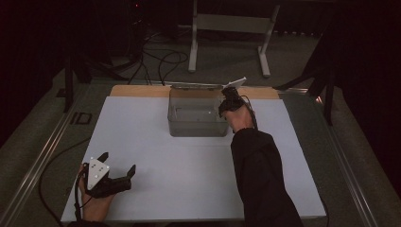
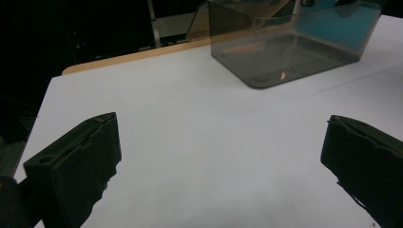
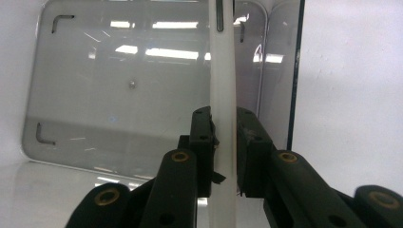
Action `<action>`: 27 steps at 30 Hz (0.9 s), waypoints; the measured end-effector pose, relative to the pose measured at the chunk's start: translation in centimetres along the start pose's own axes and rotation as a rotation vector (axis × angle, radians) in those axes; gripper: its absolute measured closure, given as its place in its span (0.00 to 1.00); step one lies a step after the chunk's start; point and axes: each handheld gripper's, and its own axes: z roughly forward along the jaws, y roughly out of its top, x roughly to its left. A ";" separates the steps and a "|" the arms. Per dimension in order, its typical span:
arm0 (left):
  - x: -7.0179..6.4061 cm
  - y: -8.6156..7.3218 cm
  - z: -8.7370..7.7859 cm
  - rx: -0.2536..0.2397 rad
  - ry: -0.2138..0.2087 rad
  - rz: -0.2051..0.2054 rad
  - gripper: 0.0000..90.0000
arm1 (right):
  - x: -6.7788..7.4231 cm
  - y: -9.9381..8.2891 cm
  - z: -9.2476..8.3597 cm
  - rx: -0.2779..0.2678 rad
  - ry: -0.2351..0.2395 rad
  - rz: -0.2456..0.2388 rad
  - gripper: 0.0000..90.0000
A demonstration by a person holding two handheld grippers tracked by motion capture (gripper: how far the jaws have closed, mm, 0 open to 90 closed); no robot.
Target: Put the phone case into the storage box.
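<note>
A clear plastic bin (image 1: 198,127) stands at the far middle of the white tabletop (image 1: 189,165). My right gripper (image 1: 229,97) hangs over the bin's right end, pointing down. In the right gripper view the bin's floor (image 3: 119,85) lies below, and a thin white flat piece (image 3: 222,71), seen edge-on, runs upright between the jaws. My right gripper (image 3: 223,116) is shut on that piece, a pad against each face. My left gripper (image 1: 118,161) rests at the table's front left, open with nothing in it. In the left gripper view it (image 2: 223,128) faces the bin (image 2: 285,61) across bare table.
A wooden strip (image 1: 137,91) edges the table's far side. Beyond it stand a metal frame (image 1: 227,23) and loose cables (image 1: 165,61) on the floor. Metal rails (image 1: 42,156) run along the table's left and right sides.
</note>
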 end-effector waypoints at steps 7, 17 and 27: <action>0.0 0.0 0.0 0.001 -0.001 0.002 0.01 | 0.0 -0.1 -0.1 -0.001 0.003 0.007 0.86; -0.1 0.0 0.0 0.001 -0.001 0.003 0.01 | 0.5 -0.3 -0.3 -0.012 -0.020 -0.022 0.82; -0.2 0.0 0.1 0.000 -0.003 0.005 0.01 | 0.7 -0.5 -1.3 -0.036 -0.032 -0.044 0.81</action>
